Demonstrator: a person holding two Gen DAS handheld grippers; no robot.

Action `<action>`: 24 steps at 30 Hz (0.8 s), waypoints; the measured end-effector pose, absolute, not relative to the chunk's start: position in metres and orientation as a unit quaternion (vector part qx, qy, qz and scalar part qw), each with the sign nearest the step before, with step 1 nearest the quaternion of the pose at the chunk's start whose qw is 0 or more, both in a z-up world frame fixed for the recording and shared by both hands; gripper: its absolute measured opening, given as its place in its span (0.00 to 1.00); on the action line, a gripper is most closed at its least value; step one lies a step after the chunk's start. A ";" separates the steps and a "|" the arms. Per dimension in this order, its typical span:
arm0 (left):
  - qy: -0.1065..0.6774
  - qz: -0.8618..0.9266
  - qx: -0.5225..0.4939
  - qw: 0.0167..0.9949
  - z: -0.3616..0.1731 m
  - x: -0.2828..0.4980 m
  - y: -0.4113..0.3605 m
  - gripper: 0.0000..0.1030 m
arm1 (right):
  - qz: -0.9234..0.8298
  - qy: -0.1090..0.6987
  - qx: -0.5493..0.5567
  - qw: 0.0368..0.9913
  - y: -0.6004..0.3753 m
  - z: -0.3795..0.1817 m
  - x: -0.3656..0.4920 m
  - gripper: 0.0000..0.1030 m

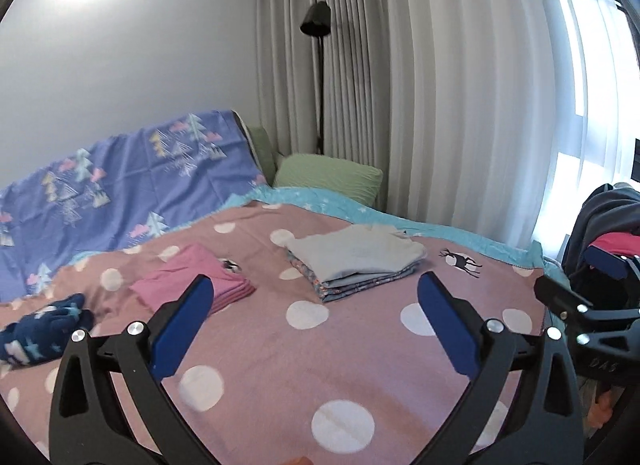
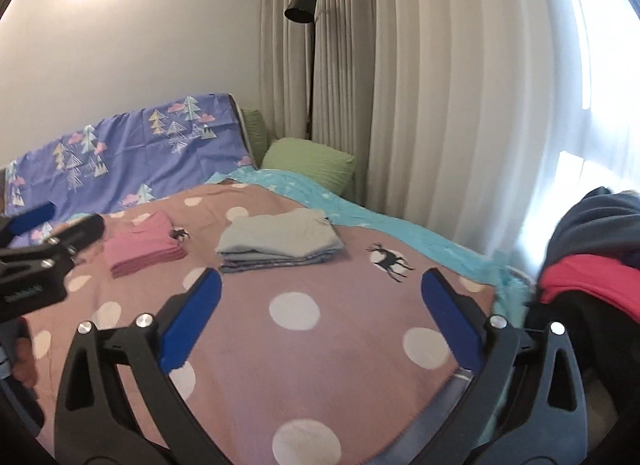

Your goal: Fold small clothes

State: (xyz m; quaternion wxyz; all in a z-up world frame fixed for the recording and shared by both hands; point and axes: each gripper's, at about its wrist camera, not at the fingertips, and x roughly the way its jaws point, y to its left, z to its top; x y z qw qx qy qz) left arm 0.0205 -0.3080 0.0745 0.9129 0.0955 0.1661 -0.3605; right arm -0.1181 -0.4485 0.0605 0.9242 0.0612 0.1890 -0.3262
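Note:
A folded pale-blue stack of clothes (image 1: 356, 261) lies on the pink dotted bedspread (image 1: 360, 345), also in the right wrist view (image 2: 280, 241). A folded pink stack (image 1: 200, 283) lies to its left, also in the right wrist view (image 2: 144, 249). A crumpled navy patterned garment (image 1: 40, 331) lies at the left edge. My left gripper (image 1: 316, 297) is open and empty above the bed. My right gripper (image 2: 320, 297) is open and empty; it also shows at the right in the left wrist view (image 1: 588, 297). A pile of dark and red clothes (image 2: 592, 265) lies at the right.
A purple tree-print cover (image 1: 120, 185) drapes the headboard. A green pillow (image 1: 332, 177) and a turquoise sheet (image 1: 400, 221) lie at the back. A black floor lamp (image 1: 318, 65) stands by grey curtains (image 1: 420, 85). The bed's edge runs at the right.

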 end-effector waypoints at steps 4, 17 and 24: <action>0.157 -0.362 0.112 0.912 0.084 -0.008 -0.291 0.99 | -0.328 0.181 0.071 0.924 -0.433 0.063 -0.134 0.98; 0.186 -0.356 0.112 0.909 0.082 -0.050 -0.237 0.99 | -0.334 0.172 0.086 0.923 -0.390 0.067 -0.170 0.98; 0.198 -0.369 0.106 0.902 0.080 -0.052 -0.224 0.99 | -0.333 0.174 0.079 0.923 -0.380 0.069 -0.172 0.98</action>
